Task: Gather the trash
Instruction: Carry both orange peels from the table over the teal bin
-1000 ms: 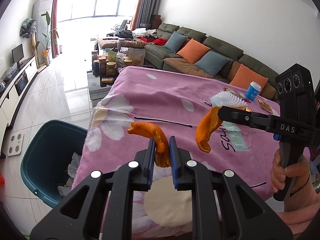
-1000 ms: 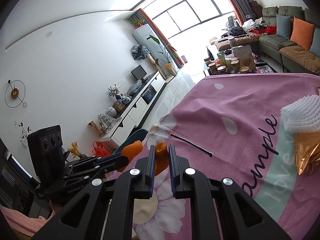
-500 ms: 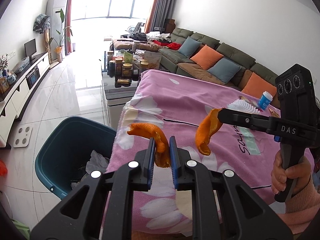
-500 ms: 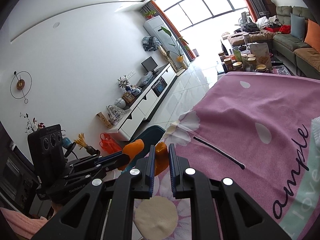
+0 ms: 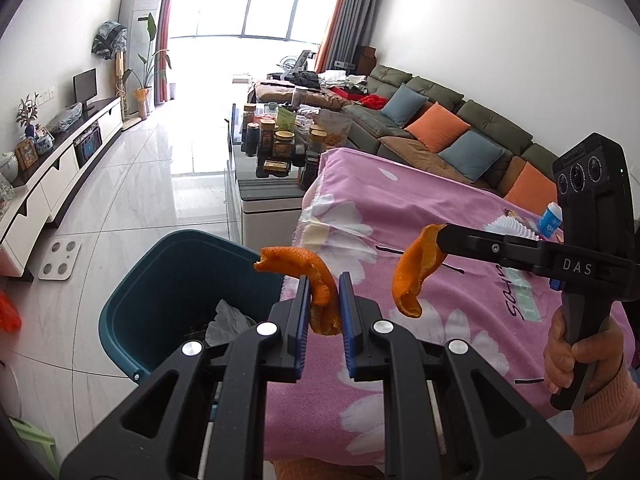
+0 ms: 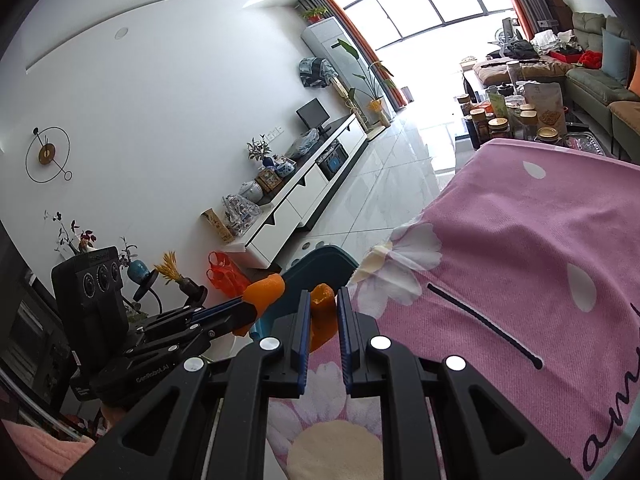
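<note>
My left gripper (image 5: pixel 323 280) is shut on a curled piece of orange peel (image 5: pixel 304 268), held above the near rim of a teal trash bin (image 5: pixel 160 276) that stands on the floor beside the table. The bin has crumpled plastic inside. My right gripper (image 6: pixel 323 300) is shut on a second orange peel (image 6: pixel 322 312); in the left wrist view that peel (image 5: pixel 414 276) hangs over the pink flowered tablecloth (image 5: pixel 440 208) near its left edge. In the right wrist view the left gripper (image 6: pixel 264 294) shows at the left with its peel, and the bin (image 6: pixel 320 264) lies behind it.
On the far right of the cloth lie a white foam fruit net (image 5: pixel 508 226) and a blue-and-white cup (image 5: pixel 551 218). A low glass table (image 5: pixel 272 160) with jars stands beyond, a sofa (image 5: pixel 440 128) at the right, a white TV cabinet (image 5: pixel 52 176) at the left, scales (image 5: pixel 60 258) on the floor.
Both grippers have carried their peels leftward, off the middle of the cloth toward the table's left edge. The bin has come closer and now sits under the left gripper's peel.
</note>
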A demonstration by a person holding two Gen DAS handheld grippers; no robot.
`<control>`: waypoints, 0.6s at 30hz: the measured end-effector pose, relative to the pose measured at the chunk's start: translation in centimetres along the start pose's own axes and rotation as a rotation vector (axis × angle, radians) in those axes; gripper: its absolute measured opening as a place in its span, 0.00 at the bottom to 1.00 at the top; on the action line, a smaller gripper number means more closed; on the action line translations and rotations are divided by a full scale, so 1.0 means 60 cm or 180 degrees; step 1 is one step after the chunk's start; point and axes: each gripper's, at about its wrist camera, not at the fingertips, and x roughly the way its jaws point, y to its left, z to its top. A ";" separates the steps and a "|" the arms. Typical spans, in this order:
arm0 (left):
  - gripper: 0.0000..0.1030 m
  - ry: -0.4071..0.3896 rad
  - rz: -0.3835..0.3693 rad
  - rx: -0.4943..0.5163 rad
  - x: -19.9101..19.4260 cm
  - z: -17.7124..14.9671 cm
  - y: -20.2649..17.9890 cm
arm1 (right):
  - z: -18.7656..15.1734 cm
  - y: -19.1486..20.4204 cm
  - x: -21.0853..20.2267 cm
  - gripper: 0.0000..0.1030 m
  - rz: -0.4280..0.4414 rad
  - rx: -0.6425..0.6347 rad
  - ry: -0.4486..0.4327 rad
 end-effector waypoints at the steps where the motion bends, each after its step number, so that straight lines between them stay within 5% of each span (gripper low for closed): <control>1: 0.14 -0.0003 0.0020 -0.0017 0.000 0.000 0.005 | 0.000 0.001 0.003 0.11 0.0007 -0.0010 0.0009; 18: 0.14 0.0031 0.0224 -0.0149 0.002 -0.005 0.056 | 0.019 0.014 0.061 0.11 0.0083 0.0008 0.0149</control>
